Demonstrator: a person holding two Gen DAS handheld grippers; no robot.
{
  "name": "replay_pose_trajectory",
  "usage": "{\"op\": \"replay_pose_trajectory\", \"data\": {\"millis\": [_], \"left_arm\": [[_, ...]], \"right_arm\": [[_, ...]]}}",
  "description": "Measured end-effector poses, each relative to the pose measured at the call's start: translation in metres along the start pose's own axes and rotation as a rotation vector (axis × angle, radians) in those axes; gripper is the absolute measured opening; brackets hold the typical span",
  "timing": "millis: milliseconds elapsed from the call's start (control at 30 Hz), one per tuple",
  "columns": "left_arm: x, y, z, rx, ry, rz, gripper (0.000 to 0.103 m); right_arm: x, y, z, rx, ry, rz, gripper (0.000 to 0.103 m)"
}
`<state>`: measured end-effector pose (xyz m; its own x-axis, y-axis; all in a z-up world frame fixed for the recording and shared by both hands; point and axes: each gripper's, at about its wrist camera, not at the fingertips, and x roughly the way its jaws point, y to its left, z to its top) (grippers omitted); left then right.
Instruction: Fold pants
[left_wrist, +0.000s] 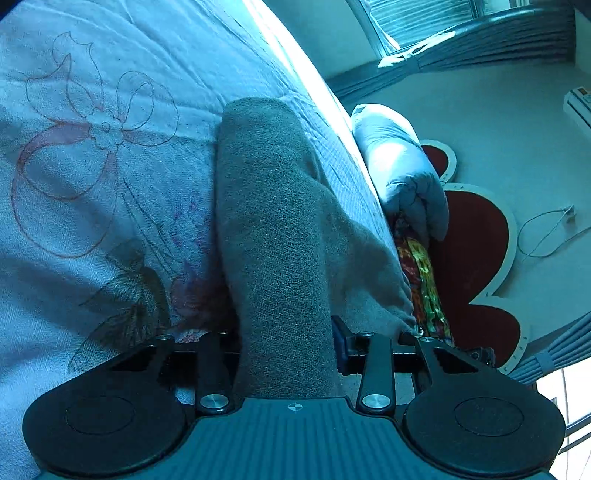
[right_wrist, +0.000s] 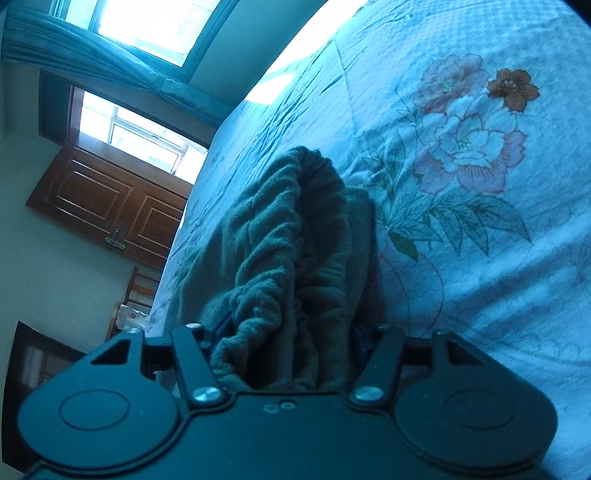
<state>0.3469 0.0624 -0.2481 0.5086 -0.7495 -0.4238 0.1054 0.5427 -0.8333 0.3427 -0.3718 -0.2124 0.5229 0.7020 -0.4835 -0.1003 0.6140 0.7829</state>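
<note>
**Inspector:** Start at the tools. What has each one got?

**Assistant:** The left gripper (left_wrist: 286, 350) is clamped on a smooth band of the pants (left_wrist: 273, 206), grey fleece running straight out from between its jaws. The right gripper (right_wrist: 286, 347) is clamped on the gathered elastic waistband (right_wrist: 295, 236), bunched thickly where it enters the jaws.

**Inspector:** And the garment itself?

**Assistant:** Held at both ends, the far part draping onto the floral bedsheet (left_wrist: 92, 147). In the left view the cloth runs close to the bed's edge, with a rolled pale quilt (left_wrist: 402, 173) and a red rug (left_wrist: 476, 236) beyond and below.

**Inspector:** Risks from here?

**Assistant:** Two, in my judgement. The right grip holds a thick wad — layers could slip unevenly and skew the fold. And with the fabric so near the edge, a slack release could let part slide off the bed.

**Inspector:** What can't you confirm?

**Assistant:** The fingertips themselves — buried in fleece in both views. How many layers each grip has, whether the legs are aligned, and the cloth between the two grips cannot be made out. The blue cast flattens the creases as well.
</note>
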Motion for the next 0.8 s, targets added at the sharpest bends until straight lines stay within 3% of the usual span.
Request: {"op": "replay_pose_trajectory", "data": {"millis": [67,100,167,267,433,600,633,667,700,800], "left_arm": [[-0.003,-0.001,-0.004,-0.014,-0.038,-0.056,0.036],[-0.005,0.000,-0.004,-0.034,-0.060,-0.086,0.027],[-0.011,-0.001,-0.001,-0.046,-0.111,-0.146,0.026],[-0.017,-0.013,0.012,-0.024,-0.160,-0.169,0.026],[-0.032,-0.027,0.075,0.034,-0.233,-0.183,0.026],[-0.025,-0.003,0.145,0.085,-0.220,-0.084,0.027],[-0.018,0.007,0.151,0.095,-0.214,-0.038,0.029],[-0.008,0.025,0.155,0.091,-0.194,0.064,0.052],[0.003,0.039,0.155,0.077,-0.166,0.172,0.063],[0.002,0.050,0.145,0.140,-0.200,0.126,0.063]], "right_arm": [[-0.005,0.013,0.002,-0.031,-0.026,0.014,0.040],[-0.008,0.020,0.004,-0.044,-0.037,0.038,0.040],[-0.010,0.044,0.015,-0.106,-0.049,0.084,0.039],[-0.003,0.081,0.038,-0.206,-0.039,0.115,0.039],[0.027,0.116,0.097,-0.256,-0.039,0.182,0.038],[0.093,0.086,0.149,-0.197,0.005,0.186,0.040],[0.113,0.070,0.153,-0.180,0.031,0.149,0.047],[0.134,0.041,0.147,-0.124,0.063,0.037,0.062],[0.146,0.022,0.142,-0.081,0.081,-0.054,0.057],[0.136,0.014,0.122,-0.131,-0.006,0.001,0.061]]}}
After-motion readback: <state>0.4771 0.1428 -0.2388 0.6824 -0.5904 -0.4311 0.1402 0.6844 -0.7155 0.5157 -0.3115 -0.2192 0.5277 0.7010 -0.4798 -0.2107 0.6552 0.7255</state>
